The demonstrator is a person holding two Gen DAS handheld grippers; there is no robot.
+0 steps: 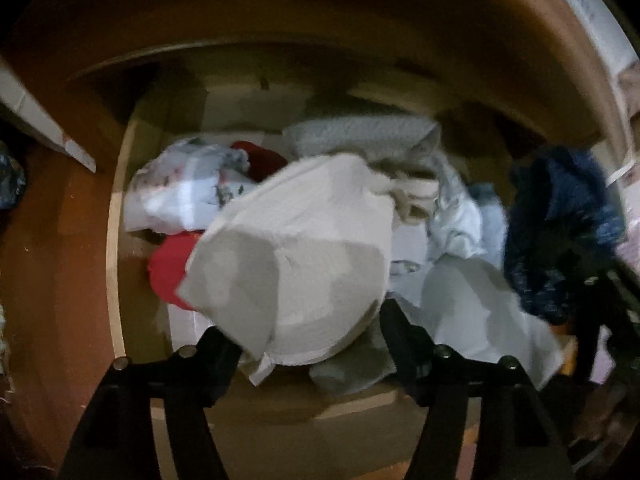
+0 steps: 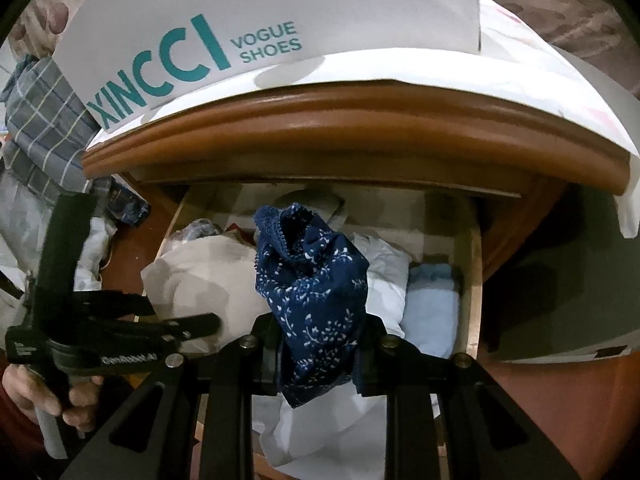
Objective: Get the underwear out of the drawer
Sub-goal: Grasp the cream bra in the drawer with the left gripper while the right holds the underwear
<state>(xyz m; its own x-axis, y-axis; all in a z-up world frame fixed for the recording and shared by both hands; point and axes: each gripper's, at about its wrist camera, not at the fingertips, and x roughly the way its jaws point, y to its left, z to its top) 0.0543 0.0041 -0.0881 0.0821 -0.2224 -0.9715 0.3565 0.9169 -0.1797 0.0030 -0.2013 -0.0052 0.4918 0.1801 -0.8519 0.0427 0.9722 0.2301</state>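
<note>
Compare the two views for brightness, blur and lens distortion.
Left wrist view: dim and smeared, the beige underwear and the clothes around it soft-edged; dark corners, the drawer rim bowed by the fisheye. Right wrist view: brighter and sharper, the blue patterned underwear crisp and the shoe box lettering readable; the cabinet edge curves strongly.

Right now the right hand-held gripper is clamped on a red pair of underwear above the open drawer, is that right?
Not quite: the underwear in the right hand-held gripper is dark blue with a small white print, not red. The right wrist view shows it clamped above the open drawer. Red fabric lies in the drawer.
</note>
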